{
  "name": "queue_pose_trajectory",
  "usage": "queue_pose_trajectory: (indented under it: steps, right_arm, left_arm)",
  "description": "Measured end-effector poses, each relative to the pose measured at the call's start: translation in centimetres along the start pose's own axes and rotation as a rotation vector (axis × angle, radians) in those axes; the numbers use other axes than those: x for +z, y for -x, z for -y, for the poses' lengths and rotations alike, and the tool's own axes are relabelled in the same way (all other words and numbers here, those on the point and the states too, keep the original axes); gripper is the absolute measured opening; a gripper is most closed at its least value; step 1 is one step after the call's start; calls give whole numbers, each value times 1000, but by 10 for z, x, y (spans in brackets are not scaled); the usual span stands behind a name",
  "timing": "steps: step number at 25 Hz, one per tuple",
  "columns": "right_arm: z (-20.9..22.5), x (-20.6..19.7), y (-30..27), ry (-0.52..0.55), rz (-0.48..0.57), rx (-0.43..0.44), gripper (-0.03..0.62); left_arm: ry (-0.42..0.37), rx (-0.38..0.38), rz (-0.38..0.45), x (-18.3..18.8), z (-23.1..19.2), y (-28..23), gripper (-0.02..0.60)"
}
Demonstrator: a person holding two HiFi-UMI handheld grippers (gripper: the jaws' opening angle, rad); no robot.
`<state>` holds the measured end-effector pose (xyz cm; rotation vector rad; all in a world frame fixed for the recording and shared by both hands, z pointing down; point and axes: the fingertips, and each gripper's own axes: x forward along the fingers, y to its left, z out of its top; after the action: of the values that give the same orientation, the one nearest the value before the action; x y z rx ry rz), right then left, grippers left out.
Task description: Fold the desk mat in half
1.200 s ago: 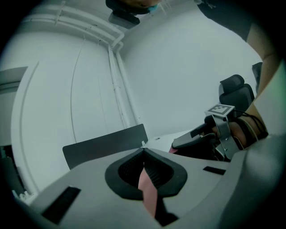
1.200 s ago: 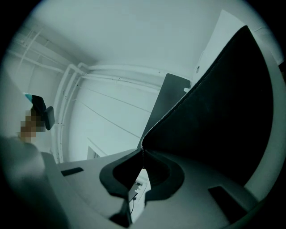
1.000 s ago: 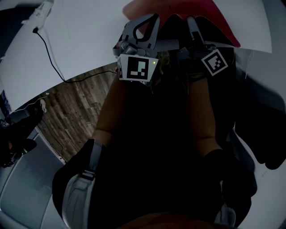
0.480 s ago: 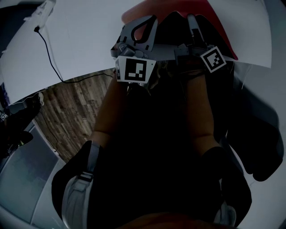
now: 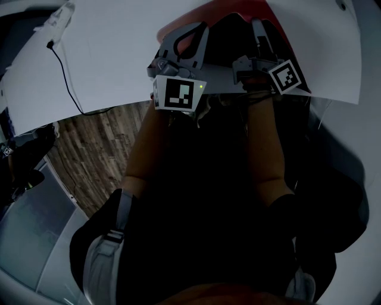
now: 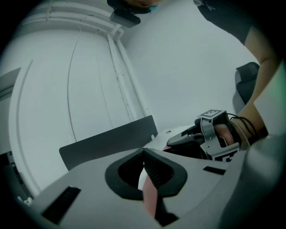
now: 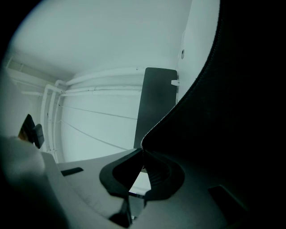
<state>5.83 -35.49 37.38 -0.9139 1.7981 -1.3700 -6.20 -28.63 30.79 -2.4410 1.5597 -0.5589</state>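
Desk mat being held by its near edge over white table, red face showing. Left gripper clamping shut on pinkish edge; right gripper clamping shut on black stitched edge.

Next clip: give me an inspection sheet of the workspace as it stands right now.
Surface: white table, mostly bare.
Job's things: mat, one edge lifted off the table; red and black sides show.
Clutter: white device at the table's far left.
Grippers: left gripper shut on the mat's edge; right gripper shut on its stitched edge.
Cables: black cable across the table to its near edge.
Surroundings: wood floor; dark panel ahead of the grippers.
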Motion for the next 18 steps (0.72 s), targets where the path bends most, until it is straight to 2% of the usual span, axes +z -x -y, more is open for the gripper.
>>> queue_pose_trajectory:
  steps: [5,10,18]
  right_arm:
    - [11,20,-15,-43,13,-21,40]
    - [22,33,-29,-51,9,-50,40]
    - [40,39,-47,-58,43,-128,40]
  left_arm:
    - [-8,12,-9,6,-3,-22,12]
    - [21,28,-17,6,-4,-37,12]
    - [43,-21,-4,11,-9,-52,12]
